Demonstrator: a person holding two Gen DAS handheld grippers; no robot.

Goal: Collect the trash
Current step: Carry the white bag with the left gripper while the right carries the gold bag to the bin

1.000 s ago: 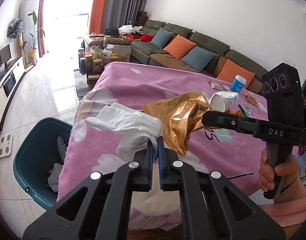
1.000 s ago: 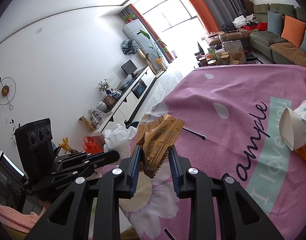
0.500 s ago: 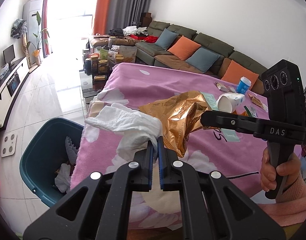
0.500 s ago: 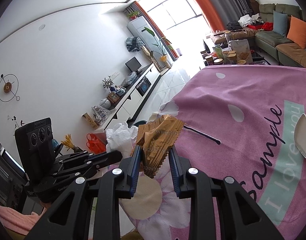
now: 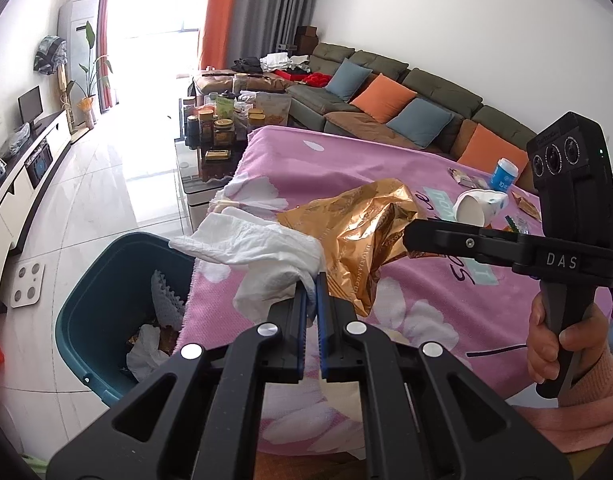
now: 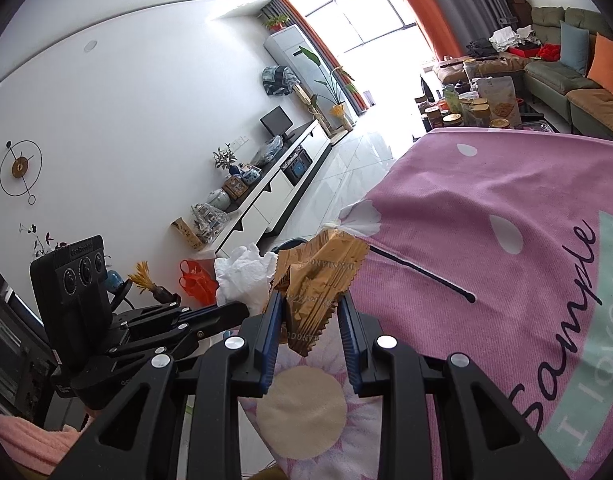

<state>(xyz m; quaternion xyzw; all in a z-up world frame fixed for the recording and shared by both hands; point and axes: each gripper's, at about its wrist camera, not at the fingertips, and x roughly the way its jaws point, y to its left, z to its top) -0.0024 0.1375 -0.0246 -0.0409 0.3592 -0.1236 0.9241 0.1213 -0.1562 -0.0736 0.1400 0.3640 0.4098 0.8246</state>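
My left gripper point(image 5: 313, 284) is shut on a crumpled white tissue point(image 5: 262, 252), held above the left edge of the table covered in a pink flowered cloth point(image 5: 418, 320). My right gripper point(image 6: 310, 304) is shut on a gold foil wrapper point(image 6: 318, 280), held just right of the tissue. The wrapper point(image 5: 366, 232) hangs from the right gripper's fingers point(image 5: 446, 238) in the left wrist view. A teal trash bin point(image 5: 94, 300) stands on the floor below the table's left edge, with tissues and wrappers inside.
On the far right of the table lie a tipped white paper cup point(image 5: 476, 208), a blue and white cup point(image 5: 504, 174) and small wrappers point(image 5: 524, 206). A glass coffee table with jars point(image 5: 214, 128) and a sofa point(image 5: 386, 104) stand beyond.
Both grippers, still holding the tissue and the wrapper, have drifted left toward the table's edge, so more of the bin shows in the left wrist view.
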